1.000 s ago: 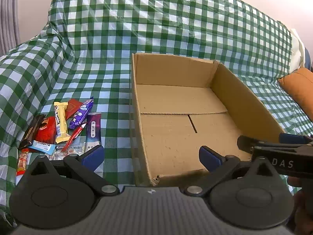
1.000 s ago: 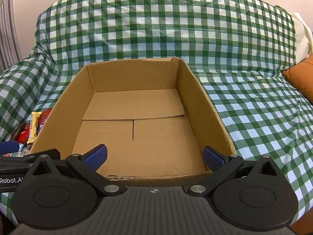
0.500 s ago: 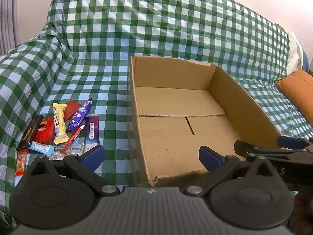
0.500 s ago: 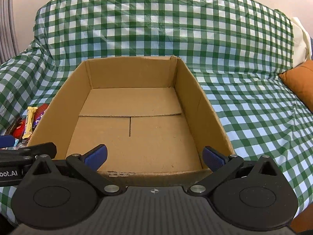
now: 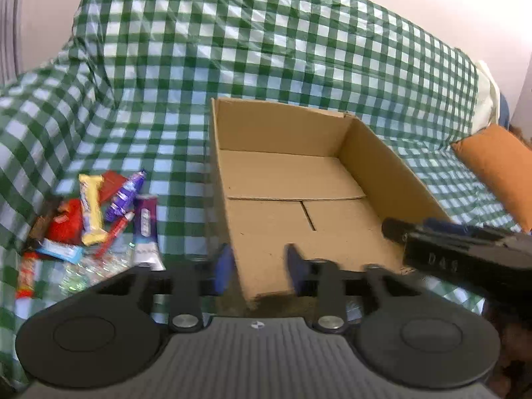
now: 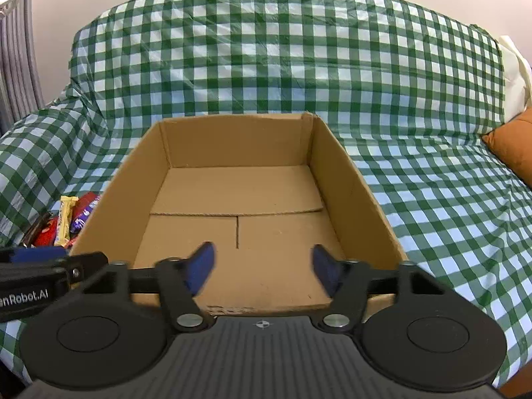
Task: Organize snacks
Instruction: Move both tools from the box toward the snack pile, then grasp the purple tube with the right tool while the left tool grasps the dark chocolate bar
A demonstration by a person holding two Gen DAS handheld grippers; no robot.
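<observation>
An empty open cardboard box (image 5: pixel 392 173) sits on a green checked cloth; it also shows in the right wrist view (image 6: pixel 352 179). A pile of wrapped snack bars (image 5: pixel 93 212) lies left of the box, partly visible in the right wrist view (image 6: pixel 66 219). My left gripper (image 5: pixel 257 271) hovers over the box's near left corner, jaws partly closed and blurred, holding nothing. My right gripper (image 6: pixel 262 267) hovers over the box's near edge, jaws partly closed with a gap, empty. The right gripper also shows in the left wrist view (image 5: pixel 442 246).
The green checked cloth (image 6: pixel 432 179) covers a sofa seat and back. An orange cushion (image 5: pixel 495 169) lies at the right. A grey curtain (image 6: pixel 16 66) hangs at the far left.
Both grippers' jaws have narrowed from wide open to partly closed. The left gripper's view has shifted slightly; the box and snacks have not moved.
</observation>
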